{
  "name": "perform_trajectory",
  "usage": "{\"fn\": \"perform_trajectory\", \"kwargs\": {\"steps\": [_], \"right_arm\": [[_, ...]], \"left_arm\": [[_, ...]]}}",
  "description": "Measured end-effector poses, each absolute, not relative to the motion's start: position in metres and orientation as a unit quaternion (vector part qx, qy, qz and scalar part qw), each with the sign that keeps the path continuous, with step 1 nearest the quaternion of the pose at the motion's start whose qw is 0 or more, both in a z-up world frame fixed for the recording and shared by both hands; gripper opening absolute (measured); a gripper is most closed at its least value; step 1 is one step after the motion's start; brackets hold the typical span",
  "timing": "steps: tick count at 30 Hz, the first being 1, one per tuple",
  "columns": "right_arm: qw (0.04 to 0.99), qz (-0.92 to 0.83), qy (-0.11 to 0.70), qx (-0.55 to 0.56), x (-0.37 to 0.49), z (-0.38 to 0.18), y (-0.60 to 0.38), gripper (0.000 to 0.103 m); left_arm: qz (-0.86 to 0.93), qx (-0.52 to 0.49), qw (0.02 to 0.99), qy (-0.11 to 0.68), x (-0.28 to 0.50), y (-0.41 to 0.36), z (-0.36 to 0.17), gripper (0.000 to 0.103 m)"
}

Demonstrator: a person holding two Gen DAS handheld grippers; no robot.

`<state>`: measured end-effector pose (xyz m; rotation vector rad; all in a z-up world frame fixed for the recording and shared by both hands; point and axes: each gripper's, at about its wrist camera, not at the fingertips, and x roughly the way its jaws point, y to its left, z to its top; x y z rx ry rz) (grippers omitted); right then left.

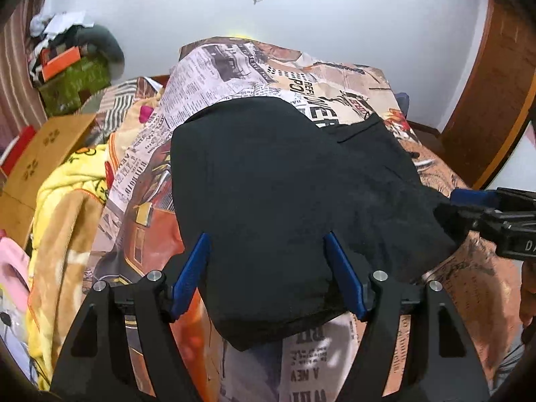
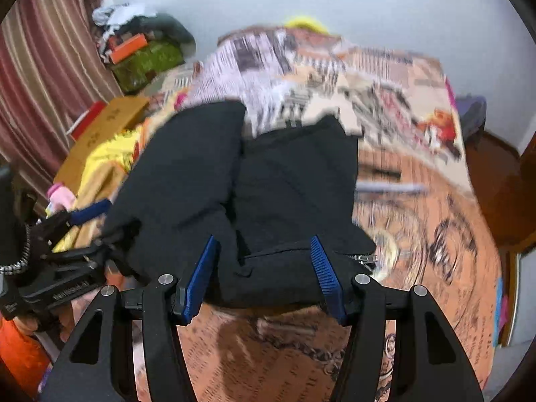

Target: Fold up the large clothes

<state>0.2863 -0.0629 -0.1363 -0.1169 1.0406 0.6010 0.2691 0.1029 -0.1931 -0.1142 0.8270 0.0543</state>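
1. Bedroom scene from two cameras mounted on hand-held grippers, both looking down at a bed with a newspaper-print bedspread (image 1: 214, 77).
2. A black garment (image 1: 268, 184), thick and with a zip showing at its near edge in the right wrist view, lies partly folded in the middle of the bed, one layer lapped over another.
3. The left gripper (image 1: 268, 274) points down at the garment's near left edge. Its blue pads stand apart on either side of the cloth and do not appear to pinch it, so its claw reads as open, likely just letting go or about to take a new hold.
4. The right gripper (image 2: 264, 274) straddles the near right edge by the zip. Its pads sit at the fabric's sides; whether they press on it I cannot tell, as this view is blurred.
5. Each gripper works one near corner, probably so the wide cloth stays even while a fold is laid.
6. A brown cardboard box (image 1: 40, 154) beside the bed is closed; its contents are hidden.
7. A green bag (image 1: 73, 83) in the corner has an orange box and loose clothes piled on top.
8. A yellow blanket (image 1: 67, 201) is bunched along the bed's left side.
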Motion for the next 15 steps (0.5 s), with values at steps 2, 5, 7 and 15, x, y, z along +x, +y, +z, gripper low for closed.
{"fn": "perform_trajectory", "kwargs": {"steps": [2,5,7,15], "right_arm": [[0.818,0.287,0.494,-0.064,0.283,-0.141,-0.065,0.055],[0.819,0.285,0.491,-0.084,0.276,-0.134,-0.064,0.055],[0.823,0.283,0.485,-0.085,0.273,-0.127,-0.066,0.055],[0.854,0.247,0.457,-0.026,0.273,-0.101,-0.107,0.055]], "left_arm": [[0.025,-0.047,0.914,0.403,0.27,0.101,-0.194,0.072],[0.02,-0.049,0.91,0.412,0.271,0.104,-0.191,0.072],[0.015,-0.065,0.905,0.42,0.272,0.111,-0.187,0.072],[0.06,-0.133,0.903,0.404,0.264,0.162,-0.172,0.072]]}}
